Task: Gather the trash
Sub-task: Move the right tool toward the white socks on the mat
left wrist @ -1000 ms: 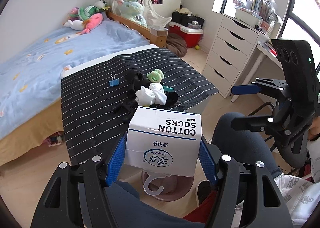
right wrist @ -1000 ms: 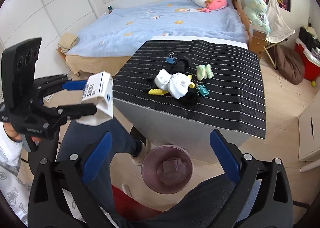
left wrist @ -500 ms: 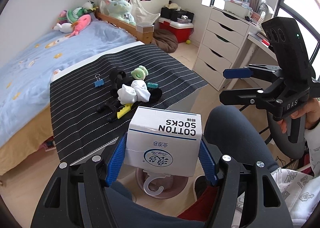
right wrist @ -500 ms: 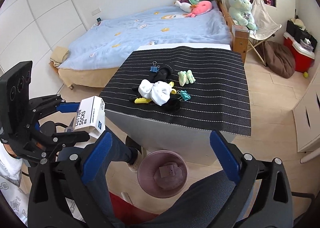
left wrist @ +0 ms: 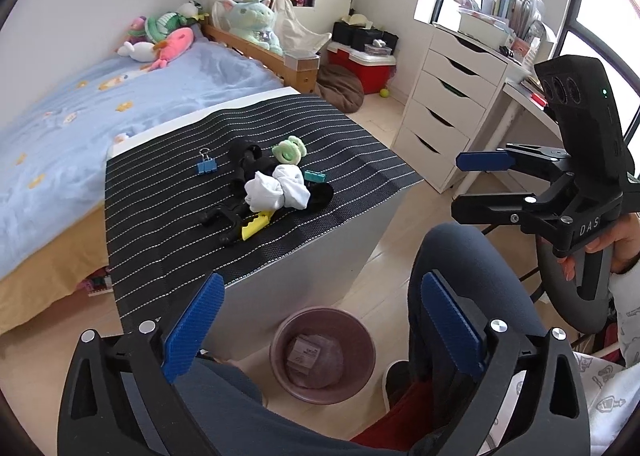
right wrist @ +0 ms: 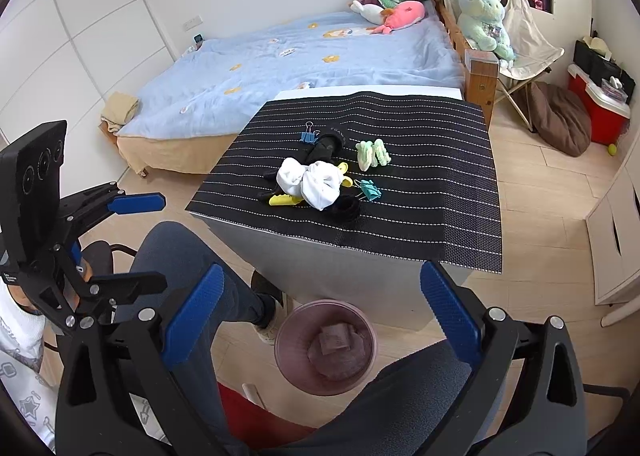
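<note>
Now both claws empty, box (left wrist: 307, 352) in bin (left wrist: 280, 340)

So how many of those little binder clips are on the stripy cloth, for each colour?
Blue binder clip: 1
Teal binder clip: 1
Total: 2
</note>
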The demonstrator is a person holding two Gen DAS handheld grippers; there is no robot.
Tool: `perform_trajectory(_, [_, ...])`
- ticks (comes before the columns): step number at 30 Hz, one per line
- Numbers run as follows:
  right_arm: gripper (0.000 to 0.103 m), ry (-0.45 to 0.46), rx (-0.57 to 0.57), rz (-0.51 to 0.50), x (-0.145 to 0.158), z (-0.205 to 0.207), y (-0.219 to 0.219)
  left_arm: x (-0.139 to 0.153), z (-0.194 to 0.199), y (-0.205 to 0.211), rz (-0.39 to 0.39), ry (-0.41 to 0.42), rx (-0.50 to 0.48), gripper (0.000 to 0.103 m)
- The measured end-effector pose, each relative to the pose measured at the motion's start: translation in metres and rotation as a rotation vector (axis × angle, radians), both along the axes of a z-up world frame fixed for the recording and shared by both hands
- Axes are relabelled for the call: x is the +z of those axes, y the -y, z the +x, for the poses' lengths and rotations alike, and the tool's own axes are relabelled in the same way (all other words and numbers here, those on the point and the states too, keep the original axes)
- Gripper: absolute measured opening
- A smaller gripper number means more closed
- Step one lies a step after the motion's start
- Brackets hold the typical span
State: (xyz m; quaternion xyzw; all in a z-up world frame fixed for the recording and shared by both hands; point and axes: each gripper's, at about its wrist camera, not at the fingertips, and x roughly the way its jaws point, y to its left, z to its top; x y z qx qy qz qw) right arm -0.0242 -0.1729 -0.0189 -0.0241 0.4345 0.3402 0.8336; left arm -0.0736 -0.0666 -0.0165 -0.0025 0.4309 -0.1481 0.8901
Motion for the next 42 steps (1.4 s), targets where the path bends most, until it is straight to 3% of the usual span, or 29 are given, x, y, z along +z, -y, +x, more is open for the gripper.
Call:
perform_trajectory(21, [0.099,0.016,0.061,-0.036,0.002,0.007,-0.02,-0.001,0.006,-0.025,0.005,0.016,0.122,0.095])
perform_trajectory(42, [0.099,0.124,0.242,-0.243,0.003,0.056,-0.097,-0.004,0.004,-0.053,-0.017,0.024,0.199,0.095])
